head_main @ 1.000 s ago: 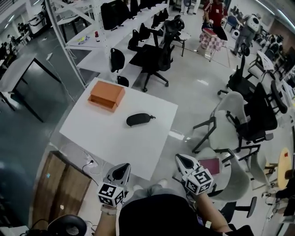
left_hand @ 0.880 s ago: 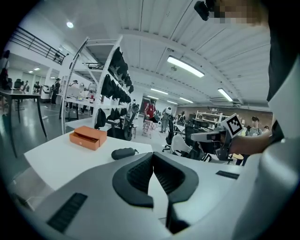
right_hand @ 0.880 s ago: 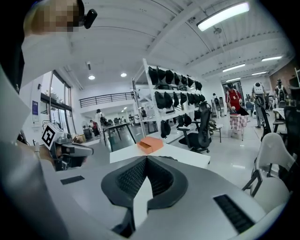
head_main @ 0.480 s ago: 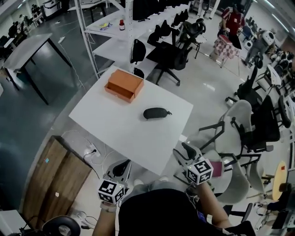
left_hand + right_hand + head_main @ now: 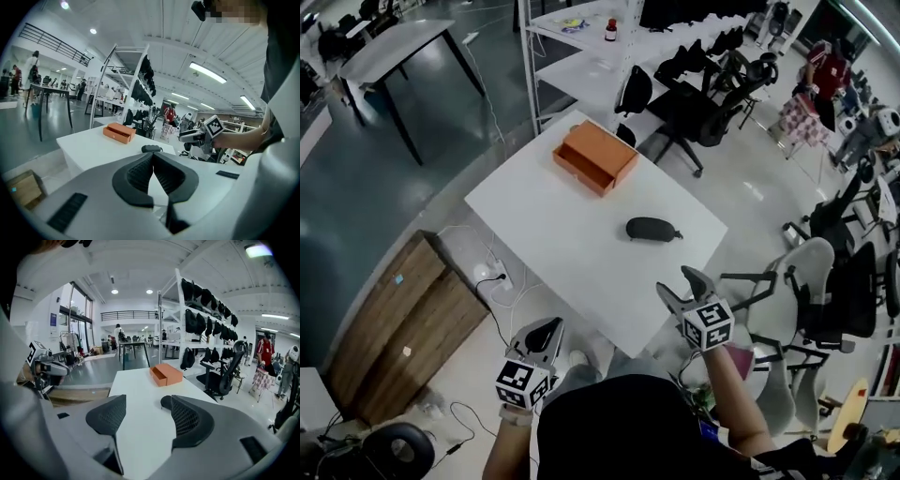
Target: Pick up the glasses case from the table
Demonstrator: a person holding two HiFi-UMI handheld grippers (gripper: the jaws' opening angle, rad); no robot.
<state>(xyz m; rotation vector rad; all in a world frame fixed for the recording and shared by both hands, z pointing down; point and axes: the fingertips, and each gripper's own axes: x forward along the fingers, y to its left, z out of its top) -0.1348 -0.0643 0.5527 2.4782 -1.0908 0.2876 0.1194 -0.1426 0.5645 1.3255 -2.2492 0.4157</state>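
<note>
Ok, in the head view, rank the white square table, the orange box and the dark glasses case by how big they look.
Largest to smallest:
1. white square table
2. orange open-fronted box
3. dark oval glasses case
All three clearly differ in size.

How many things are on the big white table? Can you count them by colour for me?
Orange: 1, the orange cardboard drawer box
Black: 1, the black oval glasses case
Total: 2 things on the white square table
</note>
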